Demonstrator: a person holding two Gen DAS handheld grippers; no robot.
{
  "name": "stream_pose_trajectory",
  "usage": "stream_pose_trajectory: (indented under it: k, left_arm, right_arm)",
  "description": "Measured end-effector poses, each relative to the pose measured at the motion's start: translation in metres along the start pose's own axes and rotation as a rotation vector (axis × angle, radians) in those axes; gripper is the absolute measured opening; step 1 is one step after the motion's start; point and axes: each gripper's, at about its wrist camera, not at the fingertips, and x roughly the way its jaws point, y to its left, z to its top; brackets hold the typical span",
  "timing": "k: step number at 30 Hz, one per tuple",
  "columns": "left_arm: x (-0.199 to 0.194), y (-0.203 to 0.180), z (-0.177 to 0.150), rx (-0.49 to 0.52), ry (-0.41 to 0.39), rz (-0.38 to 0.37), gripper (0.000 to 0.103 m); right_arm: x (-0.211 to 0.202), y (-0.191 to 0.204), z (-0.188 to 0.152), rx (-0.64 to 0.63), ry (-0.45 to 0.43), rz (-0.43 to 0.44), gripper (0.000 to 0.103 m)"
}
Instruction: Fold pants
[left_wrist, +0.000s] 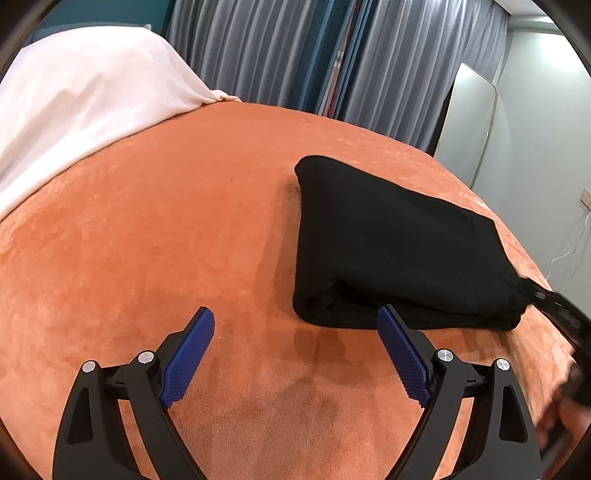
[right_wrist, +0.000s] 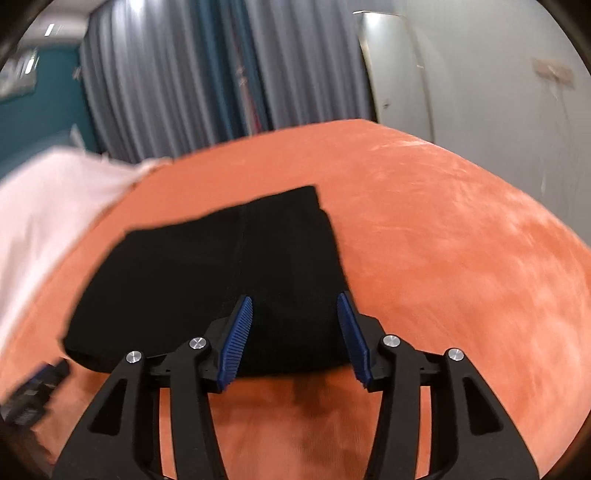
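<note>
The black pants (left_wrist: 388, 243) lie folded into a compact stack on the orange bedspread (left_wrist: 166, 221). My left gripper (left_wrist: 295, 317) is open and empty, just in front of the stack's near left corner. In the right wrist view the pants (right_wrist: 221, 277) lie straight ahead. My right gripper (right_wrist: 295, 306) is open over the stack's near right edge, with nothing held. The right gripper also shows blurred at the right edge of the left wrist view (left_wrist: 565, 314). The left gripper shows blurred at the lower left of the right wrist view (right_wrist: 33, 391).
A white blanket (left_wrist: 81, 103) covers the bed's far left. Grey curtains (left_wrist: 288, 51) hang behind the bed. A mirror (left_wrist: 469, 122) leans against the white wall at right. The orange bedspread (right_wrist: 461, 240) stretches wide to the right of the pants.
</note>
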Motion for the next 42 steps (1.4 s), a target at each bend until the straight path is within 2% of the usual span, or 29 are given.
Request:
stream_pose_trajectory:
  k: [3, 4, 5, 6, 10, 12, 15, 16, 21, 25, 30, 33, 36, 42]
  left_arm:
    - [-0.004, -0.007, -0.001, 0.029, -0.022, 0.008, 0.088]
    - [-0.006, -0.009, -0.001, 0.040, -0.029, 0.015, 0.091]
    - [-0.008, -0.012, 0.000, 0.052, -0.037, 0.026, 0.091]
    - [-0.013, -0.017, 0.000, 0.072, -0.051, 0.038, 0.091]
    - [-0.039, -0.037, -0.007, 0.162, -0.098, 0.111, 0.091]
    - [-0.054, -0.047, -0.013, 0.191, -0.104, 0.148, 0.091]
    - [-0.083, -0.052, -0.022, 0.193, -0.088, 0.139, 0.091]
    - [-0.095, -0.052, -0.025, 0.188, -0.096, 0.138, 0.091]
    - [-0.170, -0.054, -0.045, 0.183, -0.138, 0.191, 0.091]
    - [-0.216, -0.055, -0.055, 0.169, -0.128, 0.193, 0.091]
    - [-0.268, -0.067, -0.069, 0.184, -0.167, 0.219, 0.091]
    - [-0.285, -0.075, -0.070, 0.205, -0.182, 0.236, 0.092]
    - [-0.292, -0.080, -0.068, 0.209, -0.161, 0.230, 0.092]
    - [-0.307, -0.085, -0.068, 0.189, -0.145, 0.187, 0.092]
  right_arm:
    - [-0.033, 0.002, -0.015, -0.012, 0.010, 0.003, 0.047]
    - [-0.043, 0.004, -0.021, -0.033, 0.011, -0.006, 0.057]
    - [-0.053, 0.008, -0.026, -0.050, 0.006, -0.017, 0.071]
    - [-0.063, 0.010, -0.031, -0.061, -0.007, -0.017, 0.075]
    - [-0.096, 0.023, -0.052, -0.109, -0.044, 0.000, 0.078]
    - [-0.103, 0.025, -0.062, -0.117, -0.055, -0.002, 0.085]
    - [-0.118, 0.026, -0.069, -0.111, -0.057, 0.017, 0.093]
    - [-0.128, 0.028, -0.074, -0.119, -0.069, 0.019, 0.098]
    - [-0.171, 0.029, -0.085, -0.164, -0.087, 0.011, 0.098]
    - [-0.219, 0.030, -0.089, -0.172, -0.105, 0.014, 0.098]
    - [-0.275, 0.038, -0.096, -0.222, -0.138, -0.011, 0.098]
    - [-0.296, 0.040, -0.097, -0.228, -0.145, -0.004, 0.098]
    - [-0.310, 0.042, -0.097, -0.222, -0.143, 0.004, 0.098]
    - [-0.330, 0.042, -0.094, -0.205, -0.149, 0.021, 0.098]
